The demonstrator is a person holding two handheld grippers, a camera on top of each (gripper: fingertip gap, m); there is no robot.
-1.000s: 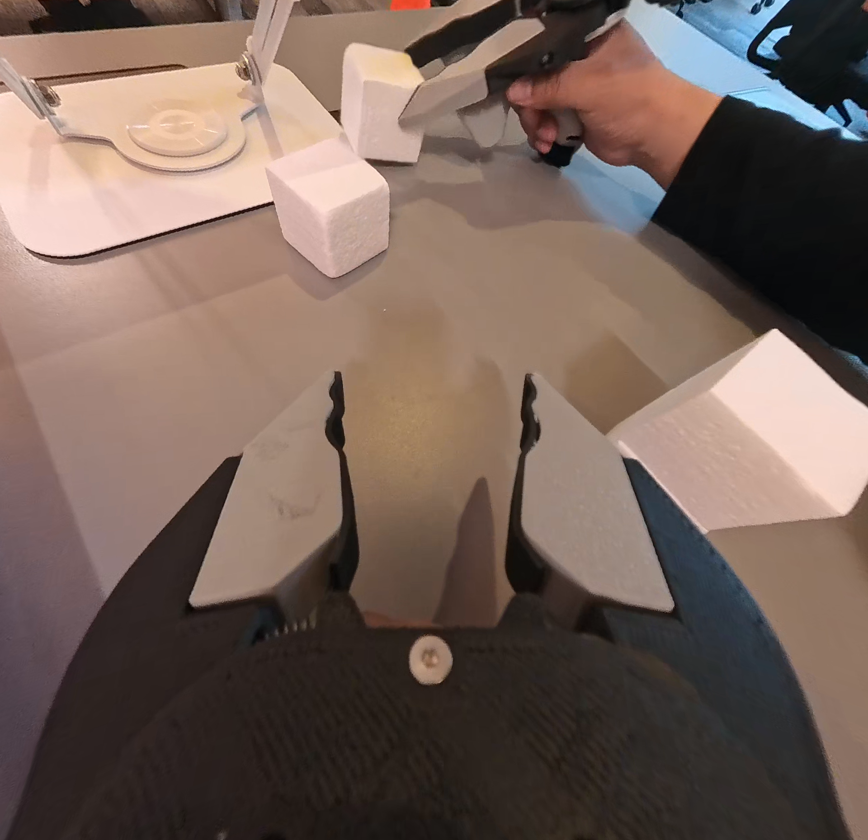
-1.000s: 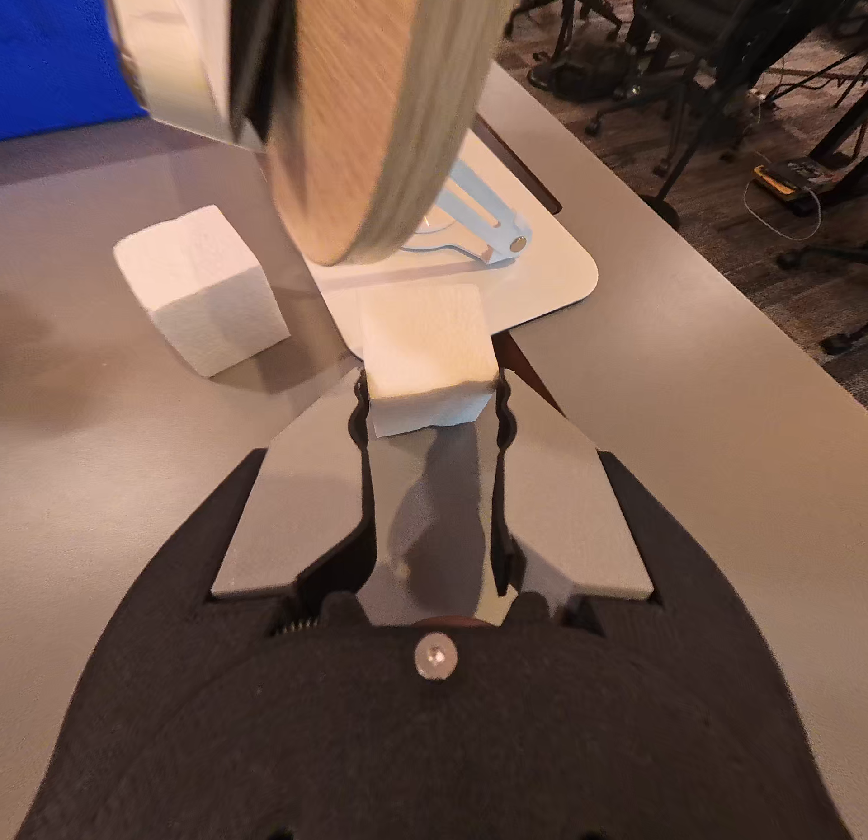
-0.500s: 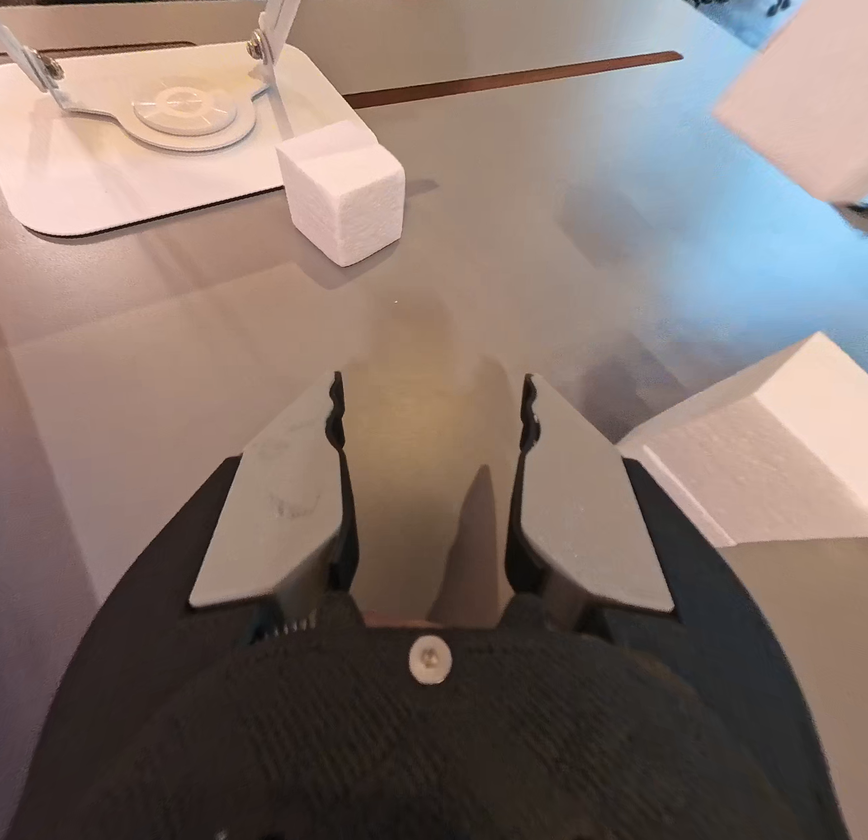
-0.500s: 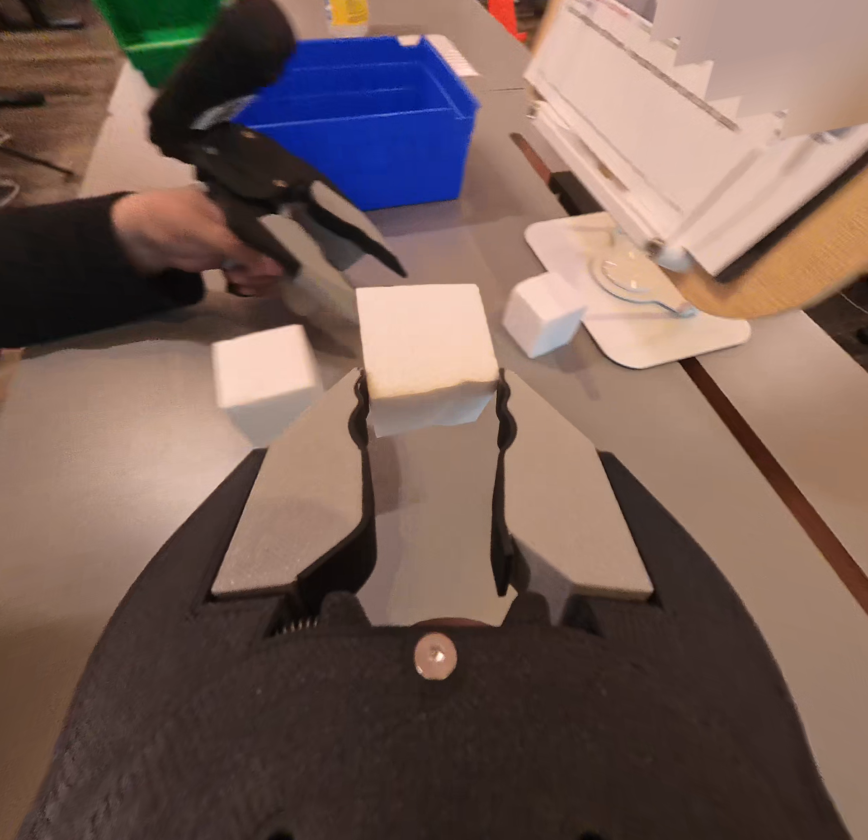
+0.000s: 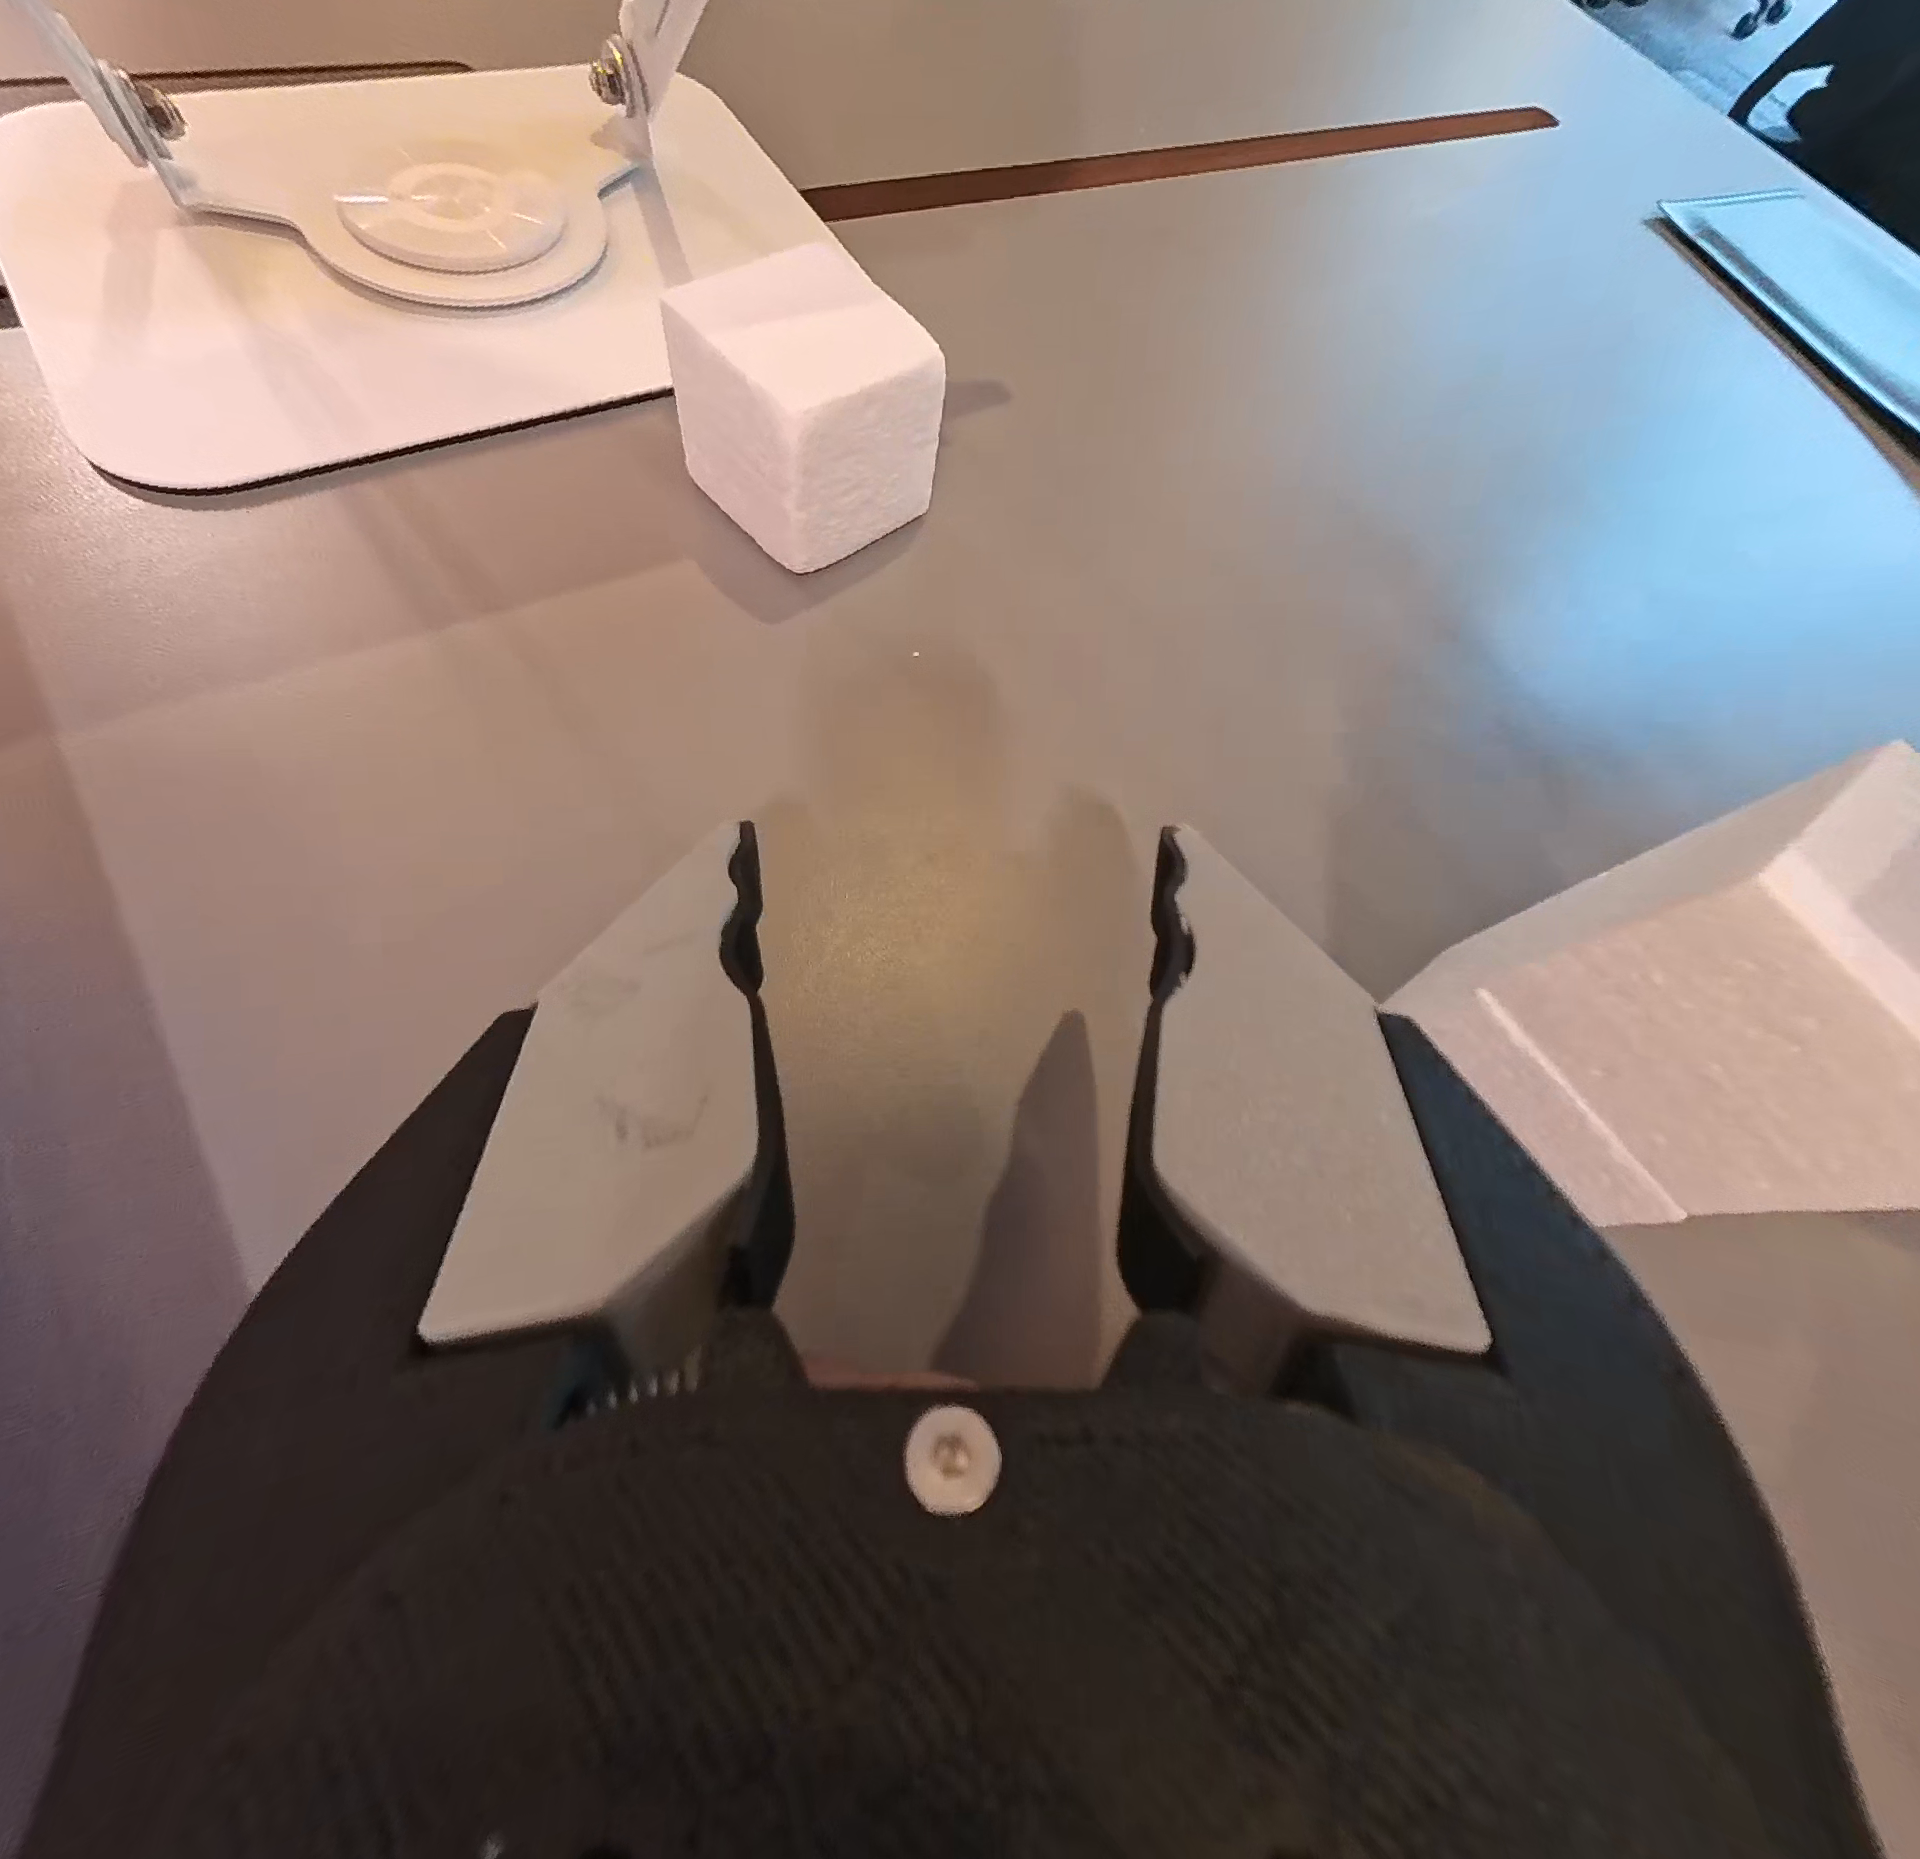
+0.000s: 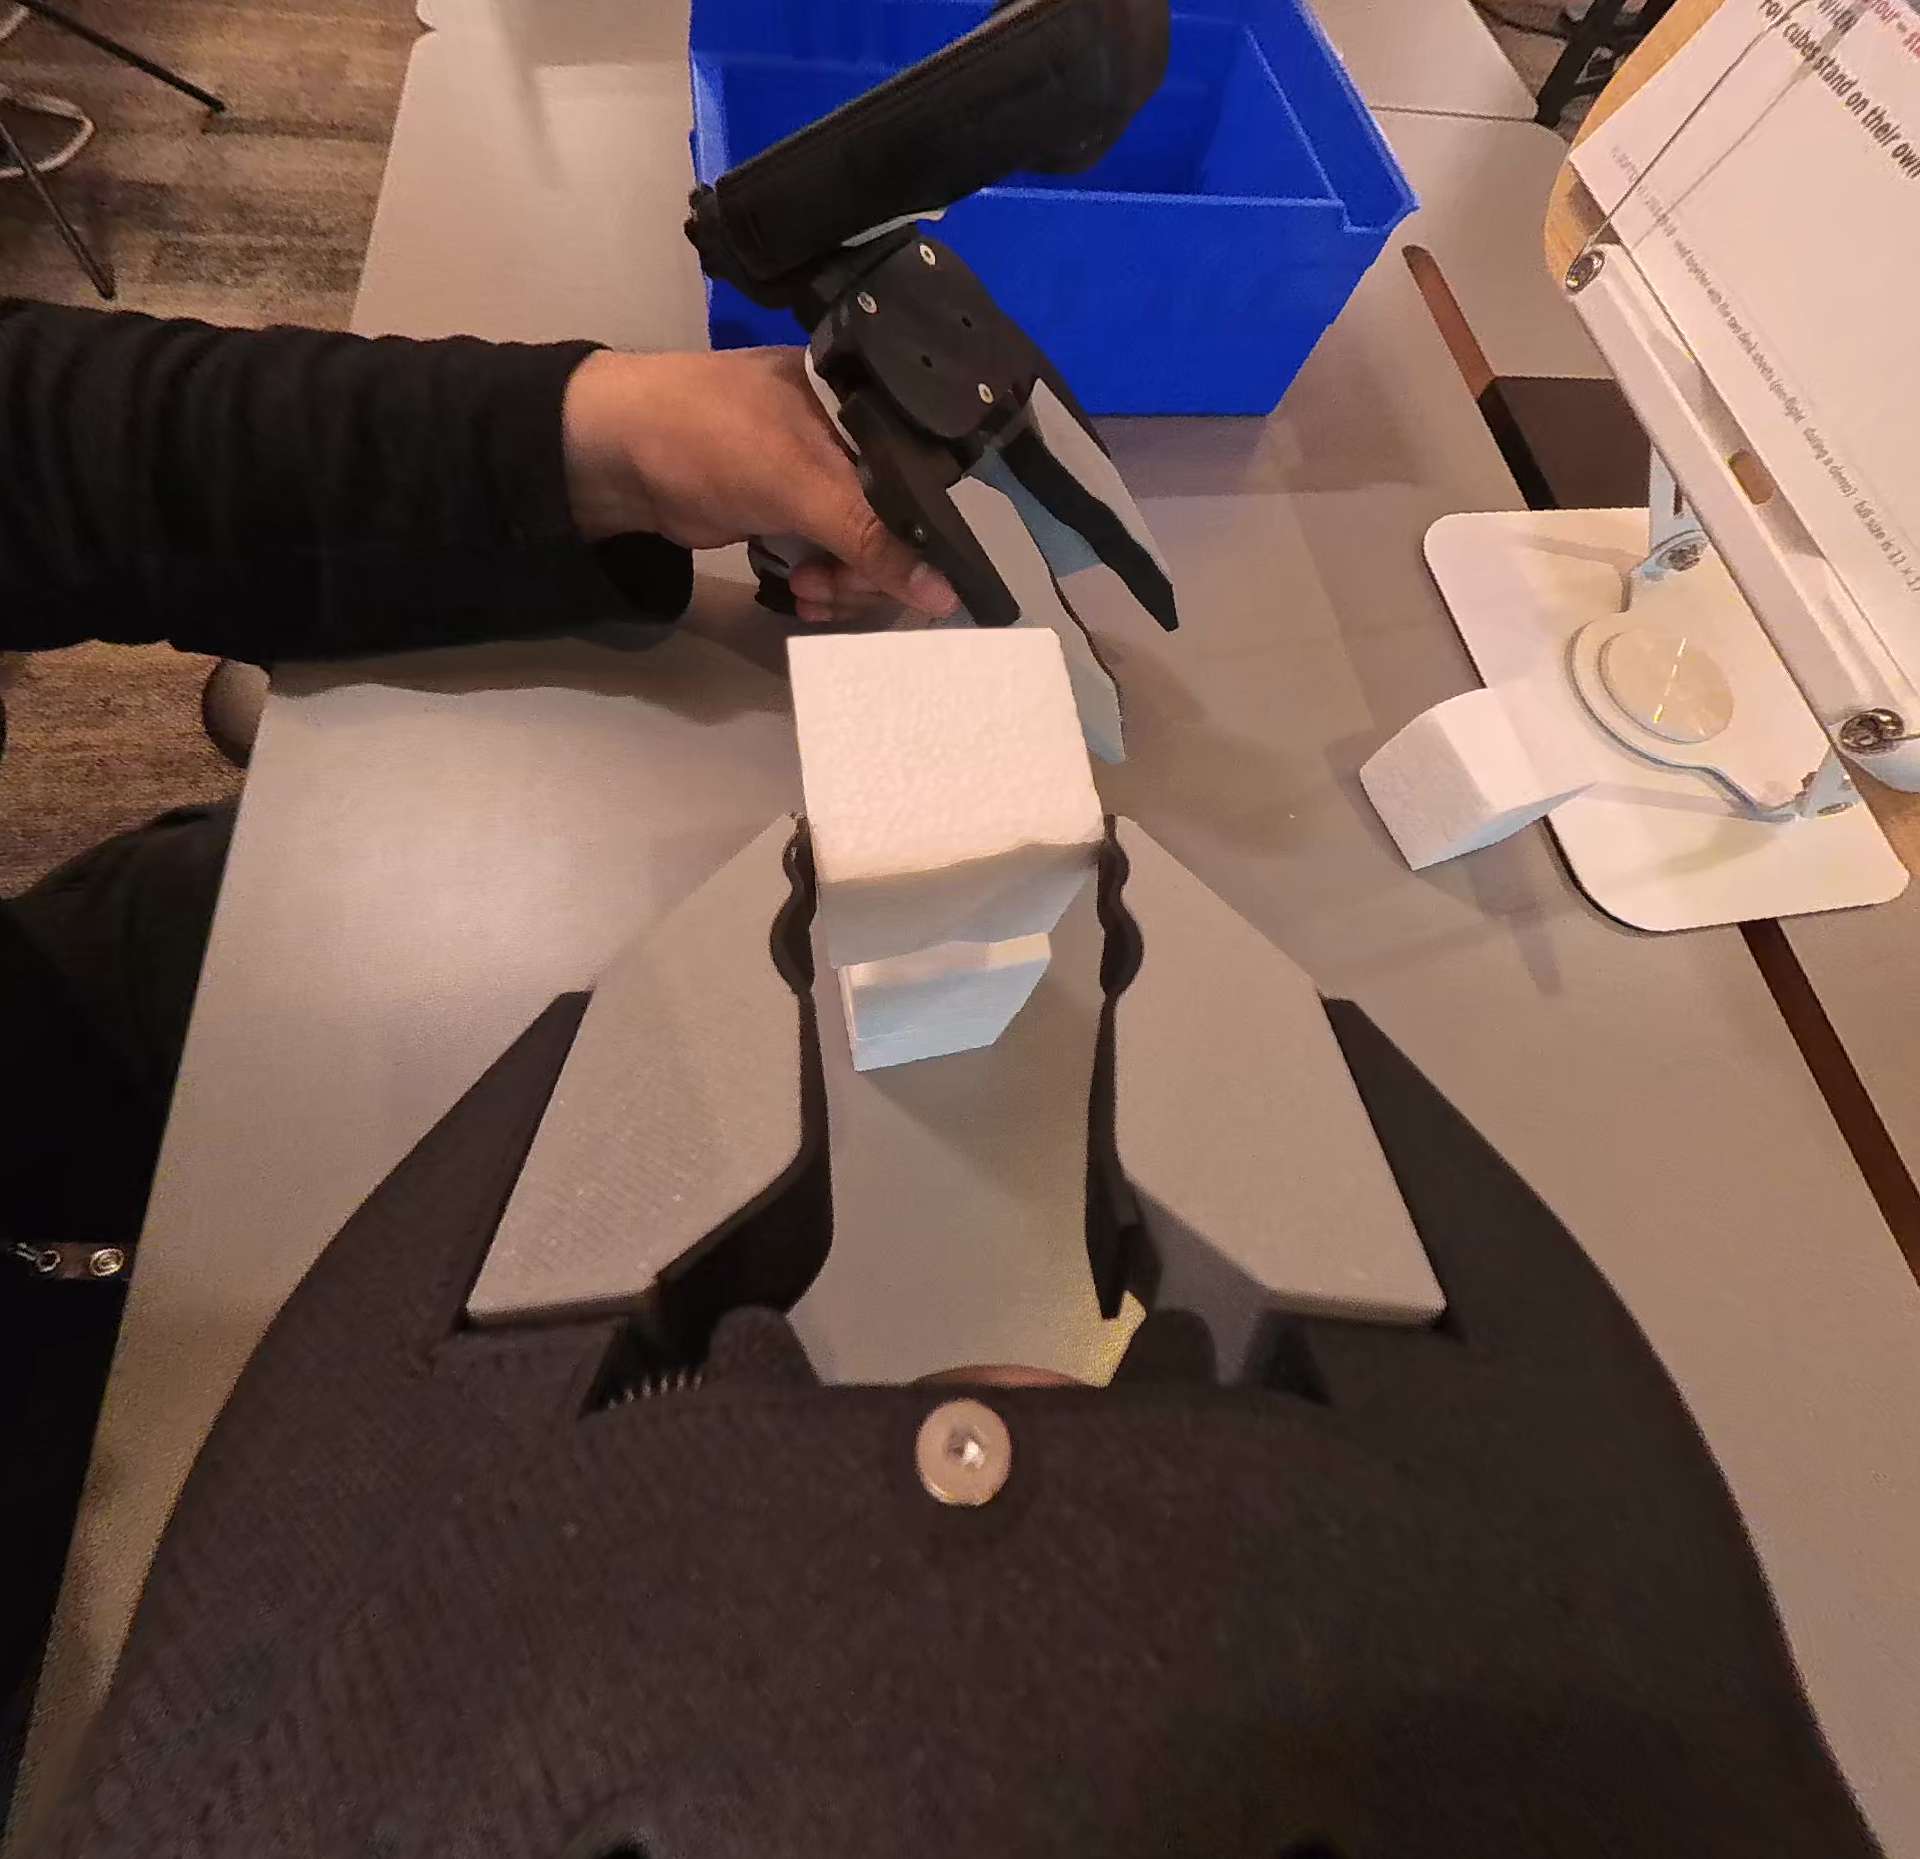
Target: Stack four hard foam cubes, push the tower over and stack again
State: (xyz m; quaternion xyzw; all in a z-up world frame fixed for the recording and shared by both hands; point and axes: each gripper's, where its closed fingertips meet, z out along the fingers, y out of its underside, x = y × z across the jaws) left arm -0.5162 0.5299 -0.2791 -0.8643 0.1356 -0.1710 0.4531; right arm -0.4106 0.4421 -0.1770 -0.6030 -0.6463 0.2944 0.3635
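Note:
My right gripper is shut on a white foam cube and holds it just above a second cube that stands on the grey table. My left gripper is open and empty, low over the table; it also shows in the right wrist view, just beyond the held cube. White foam sits close to the right of its right finger. A third cube stands at the corner of the white stand base and also shows in the right wrist view.
A white document stand on a flat base stands on the right in the right wrist view. A blue bin sits behind the left gripper. A person's hand and black sleeve reach in from the left. The table edge is on the left.
My right gripper has swung away from the stand with its cube and now hangs over the cube beside my left gripper. The left gripper has stayed open and hardly moved.

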